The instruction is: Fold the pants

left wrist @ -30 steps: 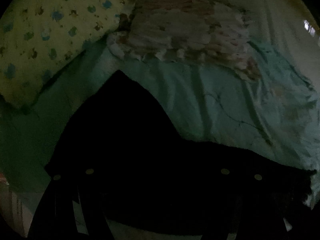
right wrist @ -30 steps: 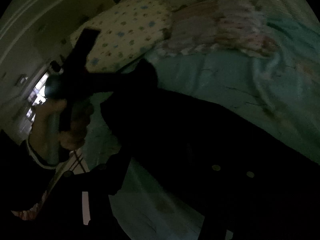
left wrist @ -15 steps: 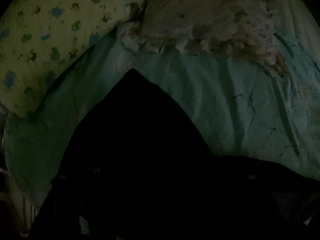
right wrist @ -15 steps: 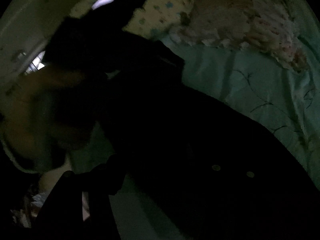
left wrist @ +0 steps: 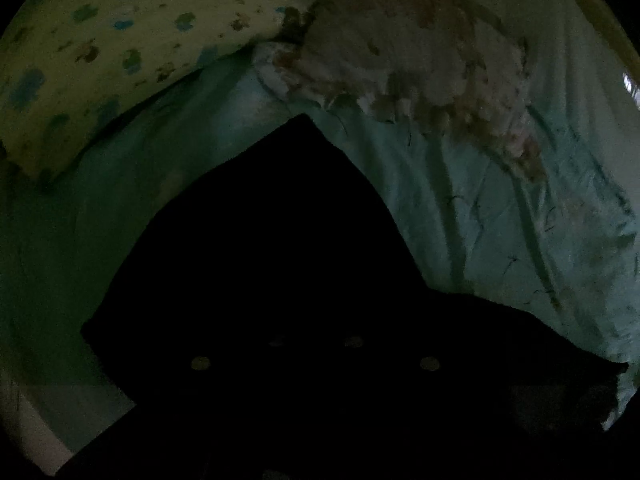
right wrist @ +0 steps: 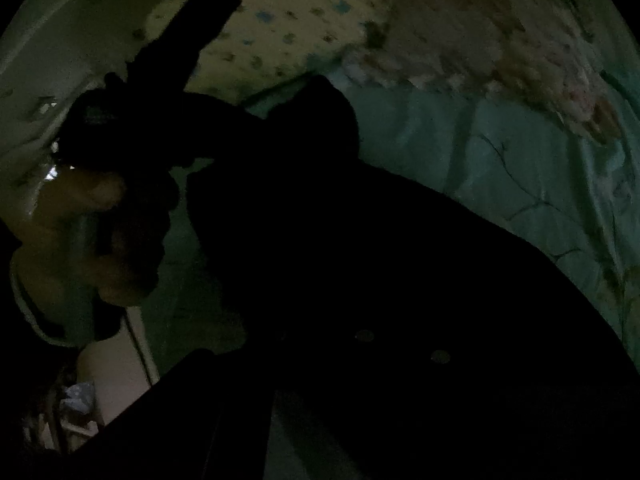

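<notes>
The scene is very dark. The black pants (left wrist: 272, 264) lie on a teal bedsheet (left wrist: 472, 216) and fill the lower half of the left wrist view, one corner pointing toward the pillows. My left gripper (left wrist: 312, 354) is shut on the pants; its finger screws now sit close together. In the right wrist view the pants (right wrist: 360, 260) spread across the middle. My right gripper (right wrist: 400, 348) is buried in the dark cloth and its jaws are hard to make out. The left gripper's body (right wrist: 168, 80) and the hand holding it show at the left.
A yellow pillow with blue spots (left wrist: 120, 40) lies at the back left. A floral blanket (left wrist: 420, 64) is bunched at the back middle. The bed's near edge (left wrist: 32, 412) shows at the lower left. Floor clutter (right wrist: 76, 400) lies beside the bed.
My left gripper's fingers have closed: the screws stood wide apart a second ago and are close now. Both grippers moved toward the pillows with the pants.
</notes>
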`<state>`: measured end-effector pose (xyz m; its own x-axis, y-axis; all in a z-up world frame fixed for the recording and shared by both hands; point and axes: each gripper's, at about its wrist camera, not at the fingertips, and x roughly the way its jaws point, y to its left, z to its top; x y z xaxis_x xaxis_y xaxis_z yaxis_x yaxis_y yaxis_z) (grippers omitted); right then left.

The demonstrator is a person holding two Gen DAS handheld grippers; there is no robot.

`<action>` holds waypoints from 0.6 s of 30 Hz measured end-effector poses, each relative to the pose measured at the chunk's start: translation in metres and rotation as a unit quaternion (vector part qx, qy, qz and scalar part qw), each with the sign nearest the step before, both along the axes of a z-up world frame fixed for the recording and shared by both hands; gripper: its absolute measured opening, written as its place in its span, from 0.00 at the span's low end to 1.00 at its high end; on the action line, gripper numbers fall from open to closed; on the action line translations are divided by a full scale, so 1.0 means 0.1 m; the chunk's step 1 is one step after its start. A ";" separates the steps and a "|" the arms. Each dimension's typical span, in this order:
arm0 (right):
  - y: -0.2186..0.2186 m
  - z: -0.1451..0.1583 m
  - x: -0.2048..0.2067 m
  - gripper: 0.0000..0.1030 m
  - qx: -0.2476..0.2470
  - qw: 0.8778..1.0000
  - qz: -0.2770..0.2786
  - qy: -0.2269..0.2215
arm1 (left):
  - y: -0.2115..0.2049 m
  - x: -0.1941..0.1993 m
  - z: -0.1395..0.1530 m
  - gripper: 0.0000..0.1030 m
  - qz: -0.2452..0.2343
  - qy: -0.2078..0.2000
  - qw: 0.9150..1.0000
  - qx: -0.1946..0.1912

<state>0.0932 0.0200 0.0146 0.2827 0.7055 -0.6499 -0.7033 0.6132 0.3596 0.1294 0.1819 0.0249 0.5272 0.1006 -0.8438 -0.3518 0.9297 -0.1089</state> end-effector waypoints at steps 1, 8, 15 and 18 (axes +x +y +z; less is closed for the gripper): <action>0.01 0.02 -0.04 0.06 0.001 1.000 0.005 -0.004 | 0.01 -0.02 0.02 0.00 -0.003 -0.004 1.000 -0.009; 0.04 0.01 -0.11 0.06 -0.010 1.000 0.016 -0.009 | -0.13 0.11 0.17 0.71 -0.011 0.002 1.000 0.011; -0.03 0.02 -0.18 0.06 -0.007 1.000 0.015 -0.003 | -0.31 0.43 -0.07 0.46 -0.019 0.064 0.995 0.071; 0.02 0.04 -0.15 0.05 -0.004 1.000 0.014 -0.006 | -0.24 0.38 -0.13 0.06 -0.019 0.064 0.997 0.043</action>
<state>0.0782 0.0215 0.0190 0.2711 0.7075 -0.6527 -0.7249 0.5962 0.3451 0.1677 0.1581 0.0115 0.4200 0.1577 -0.8937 -0.3211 0.9469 0.0162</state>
